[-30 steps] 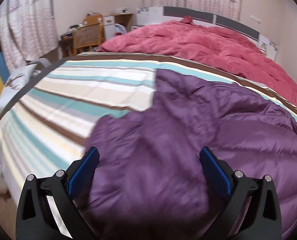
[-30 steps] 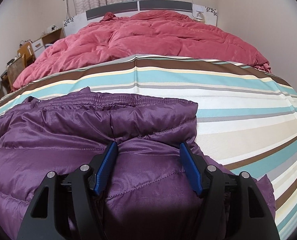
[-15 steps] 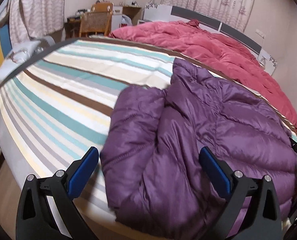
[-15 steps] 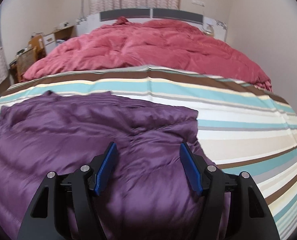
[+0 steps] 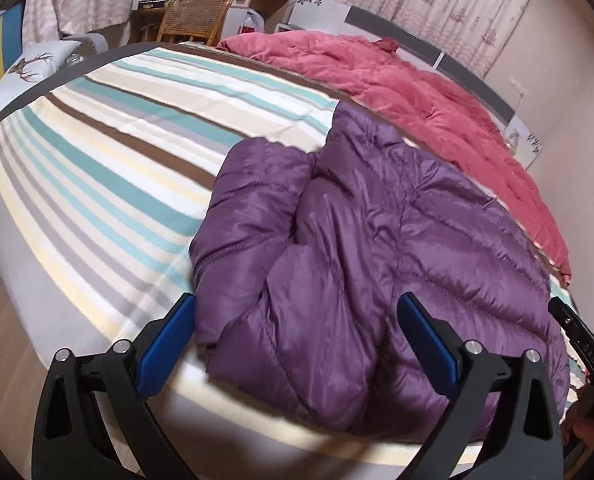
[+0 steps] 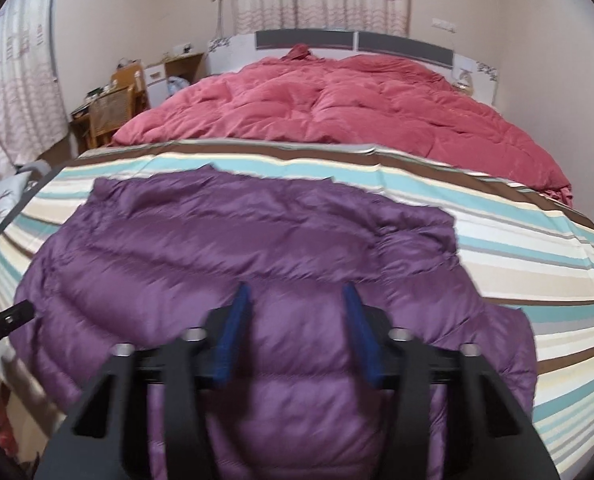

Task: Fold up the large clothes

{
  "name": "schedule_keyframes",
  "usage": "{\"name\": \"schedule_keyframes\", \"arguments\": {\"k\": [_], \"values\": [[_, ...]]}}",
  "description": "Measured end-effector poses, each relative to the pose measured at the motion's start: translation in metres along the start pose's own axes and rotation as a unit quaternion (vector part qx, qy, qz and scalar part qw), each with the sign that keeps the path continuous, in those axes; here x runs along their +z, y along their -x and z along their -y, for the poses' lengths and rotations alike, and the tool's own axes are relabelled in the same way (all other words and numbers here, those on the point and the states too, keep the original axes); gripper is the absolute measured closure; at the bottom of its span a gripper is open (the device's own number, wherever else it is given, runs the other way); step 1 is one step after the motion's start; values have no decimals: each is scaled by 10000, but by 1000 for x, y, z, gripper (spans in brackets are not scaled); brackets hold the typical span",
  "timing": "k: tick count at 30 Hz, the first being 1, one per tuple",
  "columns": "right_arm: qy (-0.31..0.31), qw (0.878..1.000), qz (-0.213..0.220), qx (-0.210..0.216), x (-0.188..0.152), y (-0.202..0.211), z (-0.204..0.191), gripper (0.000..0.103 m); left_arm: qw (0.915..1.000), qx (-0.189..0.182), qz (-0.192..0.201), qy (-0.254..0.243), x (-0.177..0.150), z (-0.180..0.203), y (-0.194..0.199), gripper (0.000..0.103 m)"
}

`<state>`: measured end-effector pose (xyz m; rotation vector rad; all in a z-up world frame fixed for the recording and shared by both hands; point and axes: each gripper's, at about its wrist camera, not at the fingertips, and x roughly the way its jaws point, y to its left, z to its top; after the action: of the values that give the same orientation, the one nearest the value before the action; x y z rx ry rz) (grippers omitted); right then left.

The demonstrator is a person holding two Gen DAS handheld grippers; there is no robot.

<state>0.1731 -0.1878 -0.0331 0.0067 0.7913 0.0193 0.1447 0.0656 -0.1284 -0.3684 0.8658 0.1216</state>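
A purple puffer jacket lies spread on the striped bedspread near the bed's front edge. One sleeve is folded in at its left side. My left gripper is open and empty, above the jacket's near left part. In the right wrist view the jacket fills the foreground. My right gripper is open and empty, raised over the jacket's near hem. The tip of the other gripper shows at the left edge of that view.
A red duvet is heaped at the head of the bed by the headboard. A wicker chair and a desk stand at the far left. A deer-print pillow lies beside the bed. Wooden floor runs below the near edge.
Both grippers have pulled back and up from the jacket, so more of it and the bed shows. The right gripper's jaws have narrowed a little. The jacket lies still.
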Motion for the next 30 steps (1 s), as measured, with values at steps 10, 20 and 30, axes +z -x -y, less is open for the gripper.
{"name": "schedule_keyframes", "arguments": {"k": [10,20,30], "values": [[277,9992,-86,260,-13,7,-34,70,9994,-220,-42,281,-17,-3,8,15],[257,9984,-433,257,-24,-19,-35,70,9961,-731,-64,494,-20,0,-3,7],[216,9984,-435,273,-28,-22,-35,70,9863,-1204,-23,1126,-14,-8,-19,17]]}}
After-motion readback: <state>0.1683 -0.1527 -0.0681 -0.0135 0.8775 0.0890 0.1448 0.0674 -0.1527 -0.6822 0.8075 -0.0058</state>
